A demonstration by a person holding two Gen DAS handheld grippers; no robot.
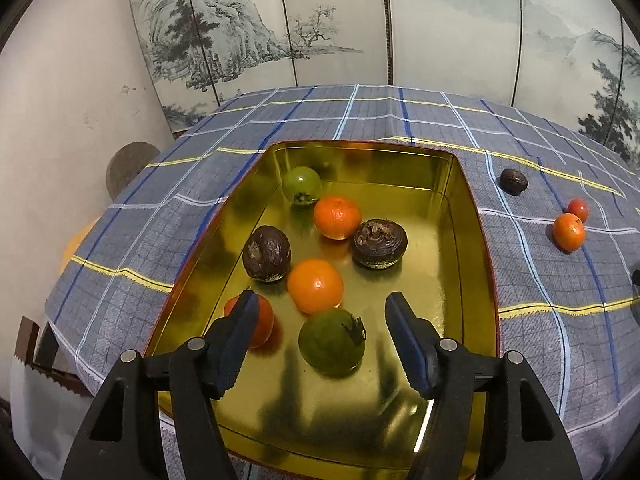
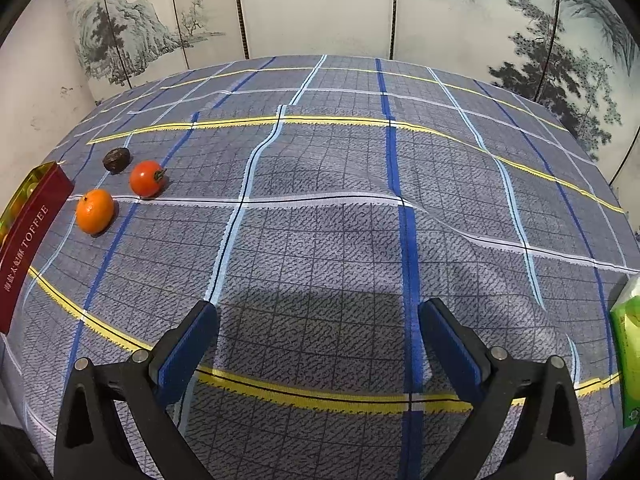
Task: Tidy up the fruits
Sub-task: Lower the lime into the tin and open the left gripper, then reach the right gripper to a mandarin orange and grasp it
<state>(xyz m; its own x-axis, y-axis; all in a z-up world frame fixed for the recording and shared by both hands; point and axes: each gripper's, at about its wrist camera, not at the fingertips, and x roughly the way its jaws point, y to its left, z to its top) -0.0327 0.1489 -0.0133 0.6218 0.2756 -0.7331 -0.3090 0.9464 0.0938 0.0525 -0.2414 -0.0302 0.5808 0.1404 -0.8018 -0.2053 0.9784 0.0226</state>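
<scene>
A table under a plaid cloth [image 2: 320, 240] carries a tin [image 1: 486, 264], left of the right gripper [image 2: 319, 330], three loose fruits [image 2: 95, 211] beside the tin, and a green packet [image 2: 628, 352] to its right.

**Both tongs open, nothing held**

The left tongs [image 1: 322, 308] point steeply down, blue-padded jaws parted with nothing pressed between the pads. The right tongs [image 2: 318, 312] also tilt steeply down, jaws spread wider and empty. Only black arms and blue pads show; no hand or sleeve is visible.
</scene>
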